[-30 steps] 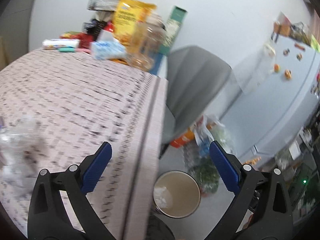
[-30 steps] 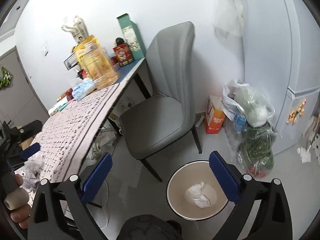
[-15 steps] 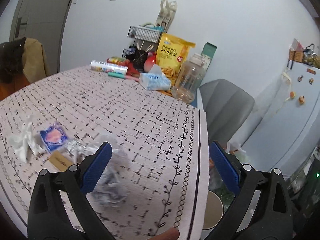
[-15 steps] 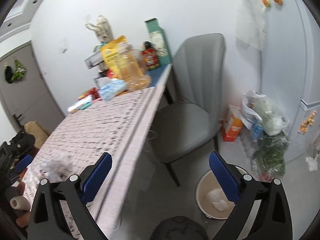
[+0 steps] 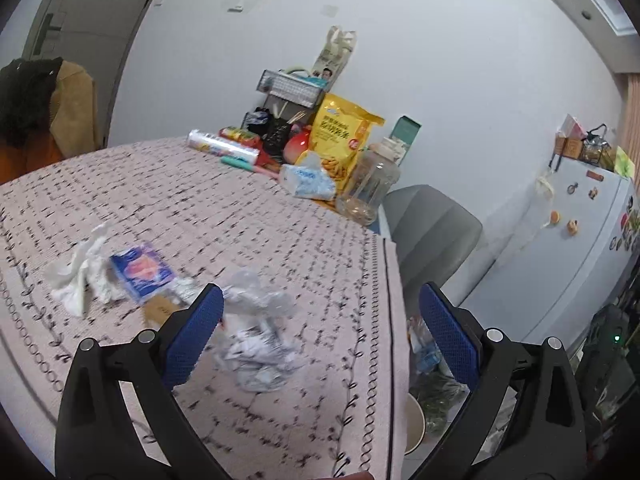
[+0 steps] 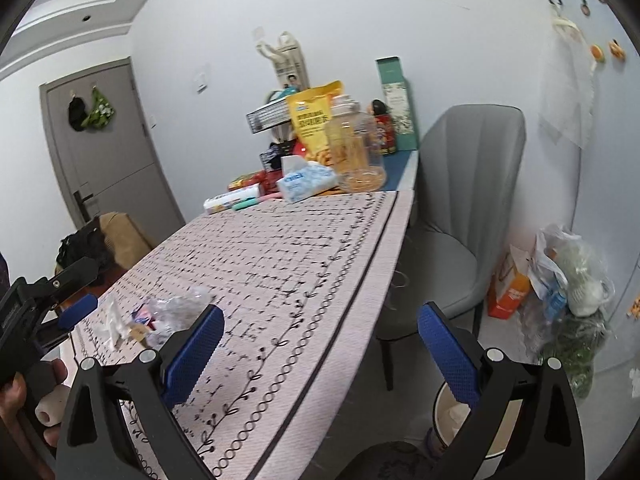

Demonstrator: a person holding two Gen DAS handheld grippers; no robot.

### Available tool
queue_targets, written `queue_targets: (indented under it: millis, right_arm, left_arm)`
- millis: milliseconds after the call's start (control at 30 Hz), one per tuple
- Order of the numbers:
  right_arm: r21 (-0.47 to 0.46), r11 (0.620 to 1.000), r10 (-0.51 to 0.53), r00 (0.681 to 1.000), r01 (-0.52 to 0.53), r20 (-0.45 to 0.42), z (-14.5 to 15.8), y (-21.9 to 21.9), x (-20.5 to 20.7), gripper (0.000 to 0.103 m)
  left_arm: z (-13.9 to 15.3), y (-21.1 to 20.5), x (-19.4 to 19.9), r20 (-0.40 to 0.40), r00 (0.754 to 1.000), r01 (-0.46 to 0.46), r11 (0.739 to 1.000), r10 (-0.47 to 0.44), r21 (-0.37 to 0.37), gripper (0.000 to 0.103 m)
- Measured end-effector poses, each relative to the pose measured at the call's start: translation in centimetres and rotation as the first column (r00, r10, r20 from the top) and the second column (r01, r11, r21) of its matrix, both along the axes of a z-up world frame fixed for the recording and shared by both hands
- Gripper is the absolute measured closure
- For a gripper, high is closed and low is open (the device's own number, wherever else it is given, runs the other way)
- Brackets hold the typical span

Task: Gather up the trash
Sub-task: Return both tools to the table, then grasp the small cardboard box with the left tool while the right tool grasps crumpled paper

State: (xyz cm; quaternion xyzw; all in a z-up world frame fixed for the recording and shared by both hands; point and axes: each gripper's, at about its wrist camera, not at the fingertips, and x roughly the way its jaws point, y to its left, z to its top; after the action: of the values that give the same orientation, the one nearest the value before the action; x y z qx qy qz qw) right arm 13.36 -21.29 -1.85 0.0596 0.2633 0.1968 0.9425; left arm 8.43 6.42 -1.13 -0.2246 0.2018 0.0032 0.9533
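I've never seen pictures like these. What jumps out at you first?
First, the pair of blue-padded jaws of the left gripper, wide open and empty in the foreground, over a patterned tablecloth. Just ahead lies a small heap of litter: a crumpled clear plastic wrapper, a blue packet and a white tissue. At the table's far end stands a bright yellow snack bag, and a round bin sits on the floor by the grey chair.

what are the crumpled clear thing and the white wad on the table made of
Crumpled clear wrapper: looks like thin plastic film, translucent and glossy, with sharp creases, though blurred. White wad: likely tissue or paper napkin, matte, soft and twisted into limp folds. Both lie on the patterned tablecloth.
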Motion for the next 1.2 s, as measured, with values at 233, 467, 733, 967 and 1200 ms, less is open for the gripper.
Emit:
queue_targets:
  millis: [233,467,733,967,1200]
  right_arm:
    - [-0.004,0.99,0.14,0.99,-0.14,-0.023,-0.4,2.9,-0.6,0.008]
    - [-0.03,0.955,0.292,0.953,-0.296,-0.082,-1.1,7.6,-1.5,0.013]
    - [-0.034,0.913,0.393,0.9,-0.406,-0.187,-3.5,12.6,-0.7,0.026]
    - [-0.034,0.898,0.418,0.874,-0.439,-0.248,-5.4,16.2,1.2,0.027]
    - [-0.036,0.883,0.433,0.842,-0.467,-0.321,-7.3,18.4,3.2,0.067]
  left_arm:
    - [-1.2,3.0,-2.3,-0.046,0.998,-0.046,0.999,0.046,0.002,0.006]
    - [-2.5,6.2,-4.7,-0.09,0.99,-0.108,0.994,0.109,0.021,0.006]
    - [-3.9,8.2,-5.4,-0.145,0.98,-0.133,0.991,0.136,0.031,0.011]
    - [-4.5,8.4,-4.6,-0.182,0.973,-0.136,0.99,0.141,0.039,0.014]
    - [-5.4,8.3,-2.2,-0.23,0.967,-0.103,0.993,0.114,0.06,0.017]
